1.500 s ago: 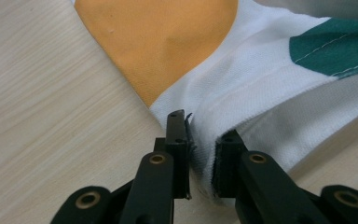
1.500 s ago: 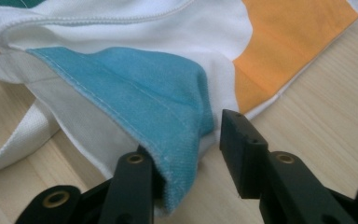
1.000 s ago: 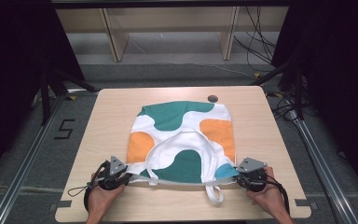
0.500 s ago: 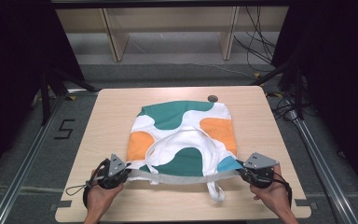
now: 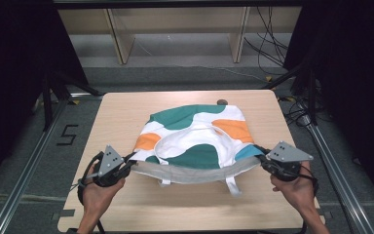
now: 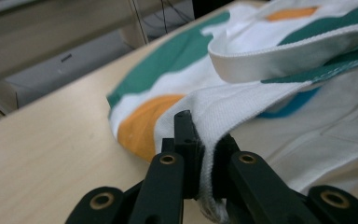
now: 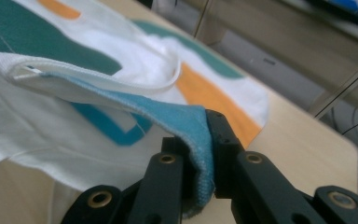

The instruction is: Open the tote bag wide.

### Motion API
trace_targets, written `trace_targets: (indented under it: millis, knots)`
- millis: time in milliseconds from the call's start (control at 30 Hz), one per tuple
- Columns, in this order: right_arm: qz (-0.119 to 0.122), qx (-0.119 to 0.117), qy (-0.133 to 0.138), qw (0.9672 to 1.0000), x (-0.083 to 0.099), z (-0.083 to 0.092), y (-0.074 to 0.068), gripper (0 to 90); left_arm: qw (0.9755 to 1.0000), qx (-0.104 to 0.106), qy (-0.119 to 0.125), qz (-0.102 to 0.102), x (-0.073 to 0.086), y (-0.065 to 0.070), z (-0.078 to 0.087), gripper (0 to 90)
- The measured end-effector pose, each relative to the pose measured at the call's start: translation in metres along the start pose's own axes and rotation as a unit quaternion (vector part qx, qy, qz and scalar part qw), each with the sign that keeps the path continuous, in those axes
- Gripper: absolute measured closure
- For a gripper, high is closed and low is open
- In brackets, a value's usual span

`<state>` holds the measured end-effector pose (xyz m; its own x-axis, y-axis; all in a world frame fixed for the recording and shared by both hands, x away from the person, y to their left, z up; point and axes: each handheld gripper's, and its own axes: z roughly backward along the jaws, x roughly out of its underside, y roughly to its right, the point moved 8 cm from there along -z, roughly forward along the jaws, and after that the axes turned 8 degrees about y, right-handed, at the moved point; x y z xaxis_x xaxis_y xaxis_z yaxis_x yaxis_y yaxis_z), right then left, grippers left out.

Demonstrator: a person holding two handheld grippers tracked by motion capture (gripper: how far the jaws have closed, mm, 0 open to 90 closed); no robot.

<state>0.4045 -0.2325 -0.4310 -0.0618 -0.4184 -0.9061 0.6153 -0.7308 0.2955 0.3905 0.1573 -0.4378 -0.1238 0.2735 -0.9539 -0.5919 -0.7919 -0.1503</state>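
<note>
Lying across the middle of the pale wooden table (image 5: 121, 117) is a white cloth tote bag with teal, orange and blue blotches (image 5: 195, 136), its far part flat on the wood and its near edge lifted clear and stretched into a shallow sagging line between the two tongs. The bag's mouth gapes a little along that raised edge, showing a plain grey-white lining; what, if anything, lies inside cannot be told. One white webbing handle (image 5: 175, 146) curves in a loop over the top panel, and a second white strap (image 5: 232, 185) hangs down from the lifted edge onto the table near the person's right side.

The left gripper (image 5: 126, 163), held in the person's left hand (image 5: 95, 192) at the near left corner, has its jaws closed tight on the bag's white corner hem; in the left gripper view the fabric is pinched between the black jaws. The right gripper (image 5: 263, 158), held in the right hand (image 5: 297, 187) at the near right, is clamped likewise on the blue corner of the bag, the cloth folded down between its jaws.

A small dark round object (image 5: 221, 102) sits at the table's far edge, just beyond the bag.
</note>
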Motion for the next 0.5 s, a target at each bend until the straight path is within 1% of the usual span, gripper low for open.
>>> trace_targets:
  millis: [33, 67, 167, 200, 233, 267, 300, 333, 367, 400, 467, 500]
  knots:
    - [-0.004, 0.005, 0.009, 0.9999, -0.008, 0.002, 0.004, 84.8, 0.9999, -0.002, 0.01, -0.003, -0.01, -0.001, 0.002, 86.0]
    - [-0.003, 0.011, 0.018, 0.9998, -0.016, 0.005, 0.009, 84.8, 0.9998, -0.003, 0.019, -0.006, -0.019, -0.003, 0.004, 86.0]
    - [0.009, 0.03, 0.035, 0.9989, -0.04, 0.016, 0.023, 84.9, 0.9988, -0.005, 0.049, 0.005, -0.044, -0.007, 0.008, 86.1]
    - [0.008, 0.034, 0.041, 0.9986, -0.047, 0.019, 0.026, 85.0, 0.9984, -0.009, 0.056, 0.004, -0.051, -0.009, 0.009, 86.2]
    - [0.012, 0.036, 0.047, 0.9982, -0.053, 0.023, 0.029, 85.0, 0.998, -0.009, 0.063, 0.002, -0.058, -0.009, 0.011, 86.2]
    - [0.016, 0.036, 0.05, 0.998, -0.058, 0.026, 0.031, 85.0, 0.9975, -0.009, 0.07, -0.005, -0.066, -0.009, 0.014, 86.3]
    - [0.015, 0.037, 0.056, 0.9976, -0.064, 0.03, 0.032, 85.0, 0.9972, -0.009, 0.073, -0.01, -0.07, -0.009, 0.016, 86.3]
    - [0.022, 0.04, 0.061, 0.9971, -0.067, 0.032, 0.034, 85.1, 0.9967, -0.007, 0.079, -0.017, -0.076, -0.009, 0.018, 86.3]
    - [0.015, 0.043, 0.067, 0.9968, -0.071, 0.035, 0.034, 85.1, 0.9963, -0.01, 0.082, -0.025, -0.082, -0.009, 0.02, 86.3]
    - [0.023, 0.045, 0.07, 0.9963, -0.075, 0.038, 0.036, 85.1, 0.9956, -0.011, 0.088, -0.03, -0.088, -0.008, 0.023, 86.4]
    - [0.027, 0.045, 0.073, 0.996, -0.084, 0.045, 0.037, 85.2, 0.9939, -0.007, 0.105, -0.033, -0.1, -0.007, 0.029, 86.5]
    - [0.044, 0.043, 0.076, 0.9952, -0.089, 0.049, 0.04, 85.2, 0.993, -0.007, 0.11, -0.04, -0.107, -0.006, 0.033, 86.5]
